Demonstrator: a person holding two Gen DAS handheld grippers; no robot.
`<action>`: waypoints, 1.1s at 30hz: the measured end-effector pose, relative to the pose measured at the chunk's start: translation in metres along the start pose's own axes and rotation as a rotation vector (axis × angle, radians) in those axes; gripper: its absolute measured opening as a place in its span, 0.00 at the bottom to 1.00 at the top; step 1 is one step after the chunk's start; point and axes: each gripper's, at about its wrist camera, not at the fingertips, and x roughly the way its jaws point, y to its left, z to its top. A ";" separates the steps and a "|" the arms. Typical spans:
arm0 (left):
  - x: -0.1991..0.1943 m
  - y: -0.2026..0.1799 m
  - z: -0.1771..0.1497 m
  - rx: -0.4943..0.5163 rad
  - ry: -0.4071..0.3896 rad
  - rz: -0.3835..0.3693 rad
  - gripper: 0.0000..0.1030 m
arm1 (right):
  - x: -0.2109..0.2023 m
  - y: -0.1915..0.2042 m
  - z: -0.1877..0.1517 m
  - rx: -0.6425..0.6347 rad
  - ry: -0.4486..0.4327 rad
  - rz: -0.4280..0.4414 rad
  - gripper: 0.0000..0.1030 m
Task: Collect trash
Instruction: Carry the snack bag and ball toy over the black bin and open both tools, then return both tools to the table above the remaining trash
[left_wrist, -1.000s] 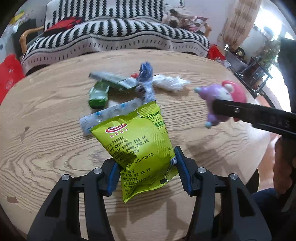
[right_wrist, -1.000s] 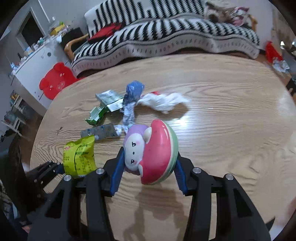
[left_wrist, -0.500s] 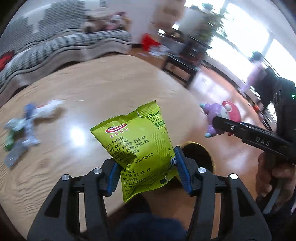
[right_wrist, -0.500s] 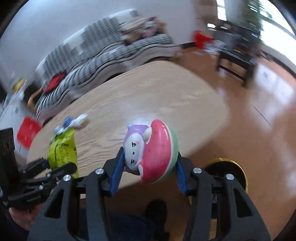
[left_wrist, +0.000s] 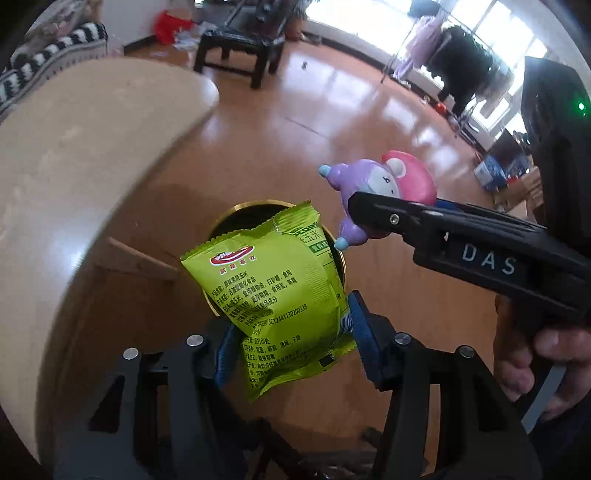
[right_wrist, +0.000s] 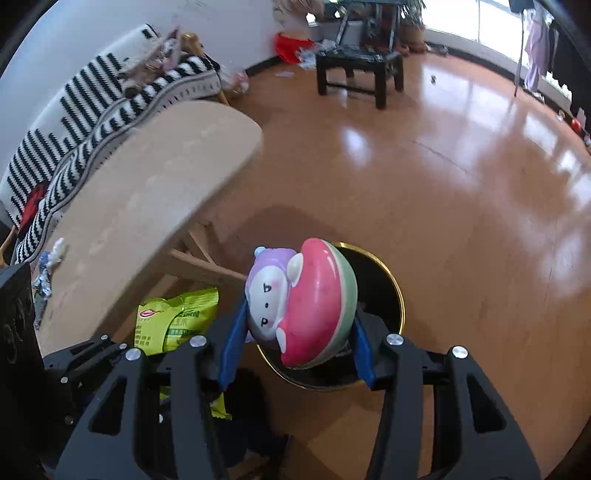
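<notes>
My left gripper (left_wrist: 291, 332) is shut on a green snack bag (left_wrist: 269, 291) and holds it above a black bin with a gold rim (left_wrist: 236, 218) on the floor. The bag also shows in the right wrist view (right_wrist: 173, 317). My right gripper (right_wrist: 295, 339) is shut on a purple and pink toy figure (right_wrist: 299, 302) and holds it over the same bin (right_wrist: 384, 288). The toy (left_wrist: 380, 184) and the right gripper's fingers (left_wrist: 436, 225) show in the left wrist view, to the right of the bag.
The round wooden table (right_wrist: 140, 199) stands to the left of the bin, with wrappers (right_wrist: 46, 273) at its far end. A striped sofa (right_wrist: 110, 99) is behind it. A dark stool (right_wrist: 358, 70) stands on the shiny wooden floor (right_wrist: 480, 166).
Both grippers have swung away from the table top, to the right and down over the floor bin, each still holding its object.
</notes>
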 end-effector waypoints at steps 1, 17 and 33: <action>0.003 0.003 0.001 -0.002 0.003 0.005 0.52 | 0.005 -0.004 -0.003 0.006 0.011 -0.004 0.49; 0.027 0.006 0.018 0.002 0.029 0.027 0.52 | 0.017 -0.009 0.004 0.036 0.017 -0.019 0.52; -0.056 0.036 0.029 -0.153 -0.163 -0.032 0.73 | -0.002 0.018 0.021 0.020 -0.017 -0.008 0.65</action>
